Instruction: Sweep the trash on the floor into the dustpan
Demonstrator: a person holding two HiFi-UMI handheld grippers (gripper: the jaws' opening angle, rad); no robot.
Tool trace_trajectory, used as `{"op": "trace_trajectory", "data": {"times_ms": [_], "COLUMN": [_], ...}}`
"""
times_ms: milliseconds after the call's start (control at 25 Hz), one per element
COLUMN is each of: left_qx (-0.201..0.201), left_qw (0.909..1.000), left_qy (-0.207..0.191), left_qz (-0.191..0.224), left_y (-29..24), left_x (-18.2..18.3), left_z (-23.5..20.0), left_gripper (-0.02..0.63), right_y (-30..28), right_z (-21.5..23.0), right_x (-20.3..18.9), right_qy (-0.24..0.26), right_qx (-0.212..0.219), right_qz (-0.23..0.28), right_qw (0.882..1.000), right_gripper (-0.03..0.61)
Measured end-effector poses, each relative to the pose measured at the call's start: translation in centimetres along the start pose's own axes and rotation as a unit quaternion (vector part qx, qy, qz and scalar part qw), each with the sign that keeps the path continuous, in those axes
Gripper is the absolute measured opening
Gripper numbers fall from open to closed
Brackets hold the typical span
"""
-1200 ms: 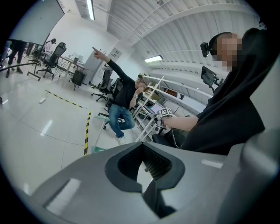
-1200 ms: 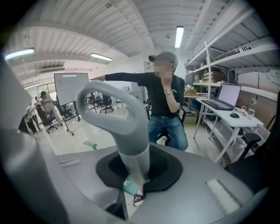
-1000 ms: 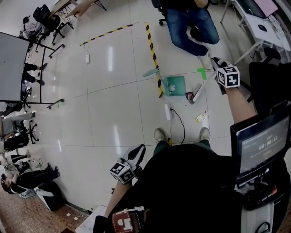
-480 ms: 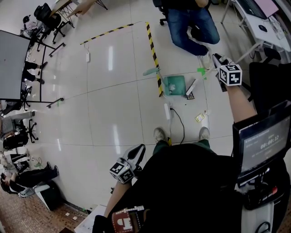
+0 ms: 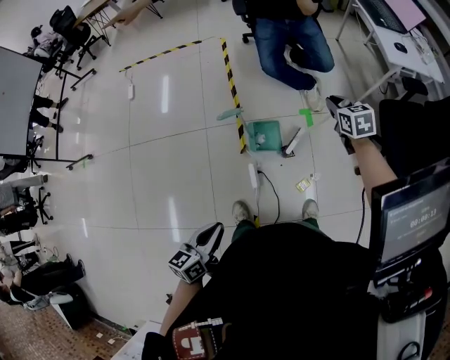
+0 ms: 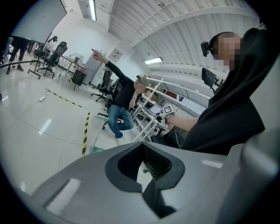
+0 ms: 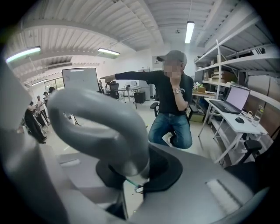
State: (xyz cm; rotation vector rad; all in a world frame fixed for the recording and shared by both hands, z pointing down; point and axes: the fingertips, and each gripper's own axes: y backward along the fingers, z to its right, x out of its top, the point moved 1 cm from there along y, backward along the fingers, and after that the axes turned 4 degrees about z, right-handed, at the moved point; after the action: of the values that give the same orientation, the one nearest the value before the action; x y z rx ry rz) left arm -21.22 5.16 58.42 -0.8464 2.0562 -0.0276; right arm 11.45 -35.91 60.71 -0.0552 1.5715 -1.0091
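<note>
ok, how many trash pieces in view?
3: pale one in the dustpan, dark one by the broom head, yellow wrapper nearer the right shoe. Smaller bits may be hidden.

right tool (image 5: 333,104) clamps the broom handle (image 7: 98,120), arm outstretched; left tool (image 5: 211,235) closed.

White glossy floor (image 5: 162,162) spreads ahead of my left gripper (image 5: 214,232), crossed by yellow-black tape (image 5: 230,74). Office chairs (image 5: 67,21) stand far beyond it. Past my right gripper (image 5: 332,103) are a white desk (image 5: 385,35) and shelving (image 7: 229,57). Strip lights (image 7: 189,31) hang from the ribbed ceiling (image 7: 131,17).
</note>
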Motion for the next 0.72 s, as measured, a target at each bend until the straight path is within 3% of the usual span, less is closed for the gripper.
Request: {"op": "trace_trajectory", "data": {"times_ms": [200, 400, 720], "left_qx": [-0.002, 0.013, 0.047], "left_qw": [1.0, 0.9998, 0.9981], "left_qy": [0.008, 0.01, 0.035], "left_qz": [0.0, -0.014, -0.019], "left_y": [0.0, 1.1, 4.2], "left_x": [0.1, -0.4, -2.0], "left_z": [0.0, -0.3, -2.7], "left_gripper": [-0.005, -0.005, -0.005], "right_y": [-0.8, -4.3, -9.6], "right_z": [-0.1, 0.1, -1.4], "right_x": [-1.3, -1.5, 2.1], "right_qy": [-0.011, -0.044, -0.052], "right_qx": [-0.017, -0.042, -0.068], "right_qz": [-0.026, 0.003, 0.056], "right_qw": [0.999, 0.998, 0.995], "right_gripper": [0.041, 0.042, 0.043]}}
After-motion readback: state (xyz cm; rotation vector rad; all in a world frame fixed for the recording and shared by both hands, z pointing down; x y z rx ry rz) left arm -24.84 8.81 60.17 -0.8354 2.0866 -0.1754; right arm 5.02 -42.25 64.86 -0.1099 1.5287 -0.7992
